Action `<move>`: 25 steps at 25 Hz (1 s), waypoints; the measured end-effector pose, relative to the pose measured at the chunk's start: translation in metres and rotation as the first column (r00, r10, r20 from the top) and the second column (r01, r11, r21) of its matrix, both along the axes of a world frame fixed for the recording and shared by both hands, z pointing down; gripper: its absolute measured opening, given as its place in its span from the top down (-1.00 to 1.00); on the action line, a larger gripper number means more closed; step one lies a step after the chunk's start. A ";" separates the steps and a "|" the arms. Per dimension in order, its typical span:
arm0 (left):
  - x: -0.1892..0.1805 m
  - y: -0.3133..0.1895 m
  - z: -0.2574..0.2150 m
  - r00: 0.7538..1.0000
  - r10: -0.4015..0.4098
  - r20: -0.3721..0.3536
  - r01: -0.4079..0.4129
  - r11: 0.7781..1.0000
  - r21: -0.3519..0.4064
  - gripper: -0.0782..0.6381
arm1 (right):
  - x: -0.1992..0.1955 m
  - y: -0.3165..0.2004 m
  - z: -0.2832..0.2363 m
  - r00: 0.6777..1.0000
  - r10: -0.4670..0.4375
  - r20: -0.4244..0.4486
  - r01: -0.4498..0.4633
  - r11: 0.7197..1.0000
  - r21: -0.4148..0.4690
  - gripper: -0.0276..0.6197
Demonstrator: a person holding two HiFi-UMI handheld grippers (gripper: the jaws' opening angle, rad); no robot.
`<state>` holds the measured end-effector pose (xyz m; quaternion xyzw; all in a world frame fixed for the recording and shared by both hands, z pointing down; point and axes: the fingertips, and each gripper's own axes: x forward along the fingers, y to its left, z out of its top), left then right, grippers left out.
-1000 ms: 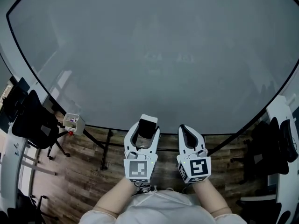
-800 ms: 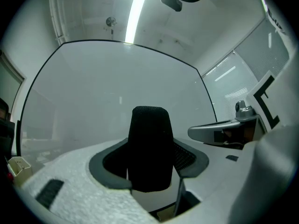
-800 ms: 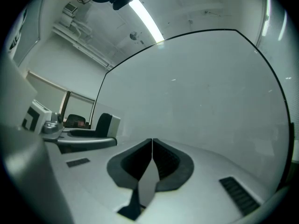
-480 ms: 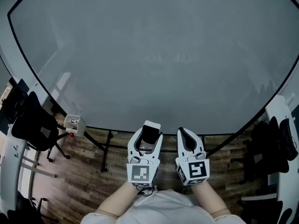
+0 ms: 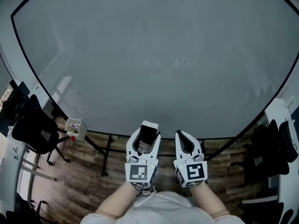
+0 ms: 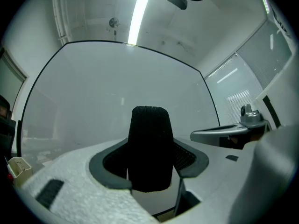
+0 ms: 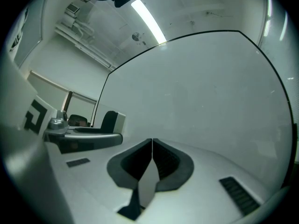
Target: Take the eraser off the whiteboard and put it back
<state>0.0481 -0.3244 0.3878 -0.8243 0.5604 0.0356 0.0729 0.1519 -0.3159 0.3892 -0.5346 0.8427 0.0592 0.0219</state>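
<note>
counts: one large black-framed whiteboard [image 5: 154, 55], one black felt eraser with white back [image 5: 148, 132], two grippers. left gripper [image 5: 147, 136] clamps the eraser by the board's bottom edge. right gripper [image 5: 183, 136] alongside, jaws closed, empty. both aimed boardward.

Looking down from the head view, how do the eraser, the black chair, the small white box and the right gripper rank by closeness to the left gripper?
1. The eraser, held in the left gripper.
2. The right gripper, close beside, on the right.
3. The small white box, left, at the edge of the whiteboard.
4. The black chair, farthest left.
</note>
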 end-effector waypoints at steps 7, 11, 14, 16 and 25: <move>-0.001 -0.015 -0.024 1.000 -0.003 0.006 0.003 1.000 0.015 0.05 | -0.001 0.001 -0.002 1.000 -0.006 -0.009 0.006 1.000 0.012 0.83; -0.003 -0.027 -0.042 0.999 -0.023 0.024 0.022 0.999 0.036 0.05 | -0.001 -0.003 -0.004 1.000 -0.006 0.002 0.006 1.000 0.009 0.83; 0.004 -0.039 -0.060 0.999 -0.013 0.046 0.008 0.996 0.092 0.05 | 0.002 -0.005 -0.008 1.000 -0.002 0.003 0.002 1.000 0.021 0.83; 0.006 -0.049 -0.072 0.999 -0.013 0.052 0.007 0.994 0.109 0.05 | 0.002 -0.006 -0.010 1.000 -0.003 -0.004 0.003 1.000 0.025 0.83; 0.011 -0.088 -0.086 0.998 -0.038 0.047 0.033 0.994 0.102 0.05 | 0.010 -0.014 -0.009 1.000 0.002 -0.002 -0.002 1.000 0.023 0.83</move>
